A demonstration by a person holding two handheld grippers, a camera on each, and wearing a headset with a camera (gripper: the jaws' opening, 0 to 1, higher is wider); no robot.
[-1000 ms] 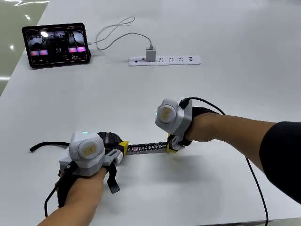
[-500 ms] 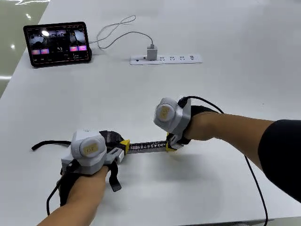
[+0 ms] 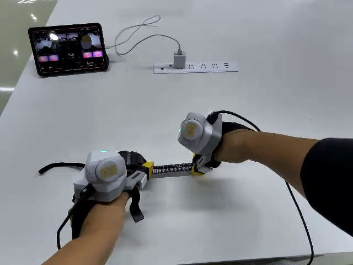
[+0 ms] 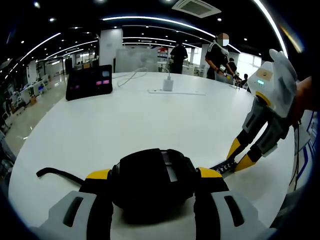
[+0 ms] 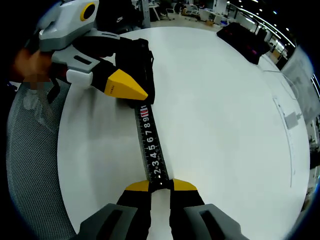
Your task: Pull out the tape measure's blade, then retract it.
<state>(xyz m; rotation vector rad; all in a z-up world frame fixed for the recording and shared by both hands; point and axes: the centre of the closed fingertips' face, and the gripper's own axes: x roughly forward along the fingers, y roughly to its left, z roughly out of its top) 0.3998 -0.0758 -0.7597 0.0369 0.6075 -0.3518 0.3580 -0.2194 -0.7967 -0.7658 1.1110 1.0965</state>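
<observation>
- The left hand-held gripper (image 3: 138, 175) clamps the tape measure (image 4: 152, 181); the right hand-held gripper (image 5: 160, 186) pinches its blade (image 5: 149, 140) tip.
- Probably mid-pull: next, the tip needs drawing steadily away from the left one.

On the table (image 3: 265, 88), my left gripper (image 4: 154, 174) clasps the case (image 3: 128, 160) at the left. The blade (image 5: 150, 145) runs right from it into my right gripper (image 5: 161, 186), pinched at its tip. A strap (image 3: 58, 164) trails left of the case. Far behind, the tablet (image 3: 69, 48) stands left of the power strip (image 3: 196, 67).
</observation>
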